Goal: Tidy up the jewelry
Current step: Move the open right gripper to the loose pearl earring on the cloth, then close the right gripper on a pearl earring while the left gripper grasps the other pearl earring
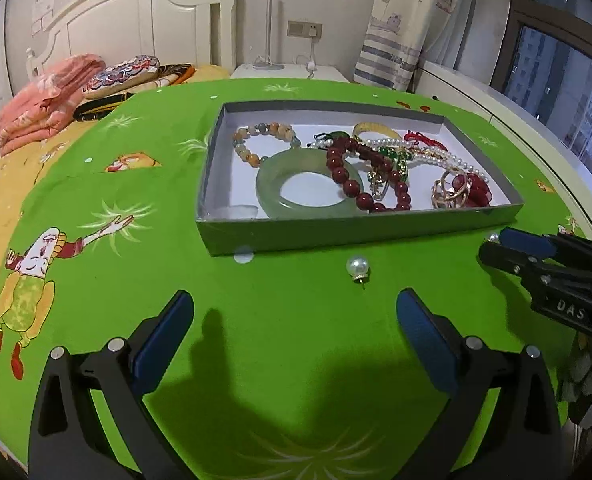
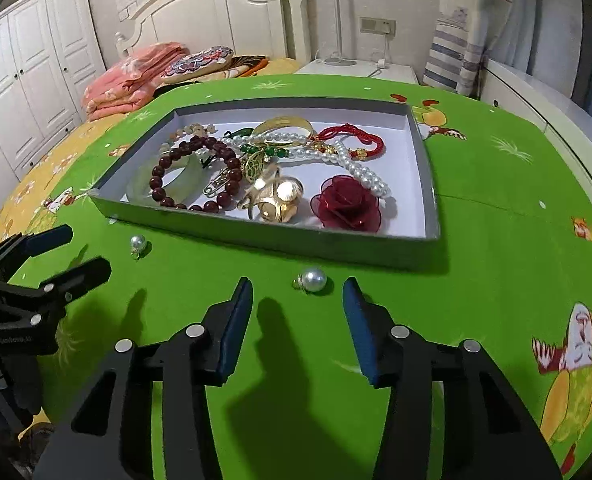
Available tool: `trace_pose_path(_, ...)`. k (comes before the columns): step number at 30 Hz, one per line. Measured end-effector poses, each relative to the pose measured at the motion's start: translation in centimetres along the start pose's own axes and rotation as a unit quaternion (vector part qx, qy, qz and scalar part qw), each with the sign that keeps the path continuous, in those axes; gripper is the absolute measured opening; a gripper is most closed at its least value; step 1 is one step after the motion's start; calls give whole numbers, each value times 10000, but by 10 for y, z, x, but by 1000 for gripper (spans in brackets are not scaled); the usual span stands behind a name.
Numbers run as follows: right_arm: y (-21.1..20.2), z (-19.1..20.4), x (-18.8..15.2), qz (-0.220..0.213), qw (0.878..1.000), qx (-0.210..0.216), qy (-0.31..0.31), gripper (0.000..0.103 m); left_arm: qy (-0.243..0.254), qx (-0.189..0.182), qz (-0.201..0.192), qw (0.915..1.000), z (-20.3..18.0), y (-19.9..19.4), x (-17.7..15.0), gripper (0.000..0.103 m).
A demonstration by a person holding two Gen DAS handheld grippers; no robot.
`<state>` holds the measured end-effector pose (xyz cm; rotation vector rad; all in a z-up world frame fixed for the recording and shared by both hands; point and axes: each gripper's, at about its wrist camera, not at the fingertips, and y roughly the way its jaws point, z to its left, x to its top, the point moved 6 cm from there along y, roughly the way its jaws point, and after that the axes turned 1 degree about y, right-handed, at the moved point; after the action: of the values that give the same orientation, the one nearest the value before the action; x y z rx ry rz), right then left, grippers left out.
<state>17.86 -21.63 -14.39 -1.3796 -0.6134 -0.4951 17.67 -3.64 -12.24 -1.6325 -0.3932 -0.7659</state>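
A shallow grey box (image 1: 336, 236) (image 2: 296, 245) on the green cloth holds a jade bangle (image 1: 272, 196), a red bead bracelet (image 1: 348, 184), a pearl necklace (image 2: 360, 172), a red fabric flower (image 2: 346, 204) and gold pieces. Two pearl earrings lie on the cloth in front of the box. One pearl earring (image 1: 358, 268) (image 2: 138, 243) sits just ahead of my open left gripper (image 1: 295, 300) (image 2: 88, 249). The other pearl earring (image 2: 314, 280) (image 1: 492, 237) lies at the tips of my right gripper (image 2: 297, 285) (image 1: 494, 245), whose pads stand apart from it.
A bed with a folded pink blanket (image 1: 44, 100) and pillows lies beyond the cloth's left edge. A white nightstand (image 2: 356, 67) with a lamp stands behind, a wardrobe (image 2: 36, 64) at far left, and a white window ledge (image 1: 516, 120) on the right.
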Motion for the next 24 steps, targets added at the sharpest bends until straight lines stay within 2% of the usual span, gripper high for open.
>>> trace_pose_path(8,9,1,6,92,9997,-176,-153,39,110,11,-29,9999,-3,0,0,98)
trace_pose_path(10,9,1,5,81,9994,-290,-196,35,113,17,-19,9999,-4,0,-1,98)
trace_pose_path(13,7,0,3,41,9992,-345,-214,21,147,52,-12,9999,-5,0,-1,98)
trace_pose_path(19,-1,1,-1,-62,9992,-333,-205,21,296,-2,65,9995,-11,0,1,97)
trace_pose_path(21,-5,1,-3,-114,9994,-267,-163,21,311,-174,172,9992,-15,3,1,92)
trace_pose_path(23,-8,1,-5,-136,9996,-227,-124,21,305,-384,291,9984,-21,7,2,73)
trace_pose_path(24,-10,0,-7,-154,9997,-194,-91,21,333,-436,319,9980,-24,8,3,68)
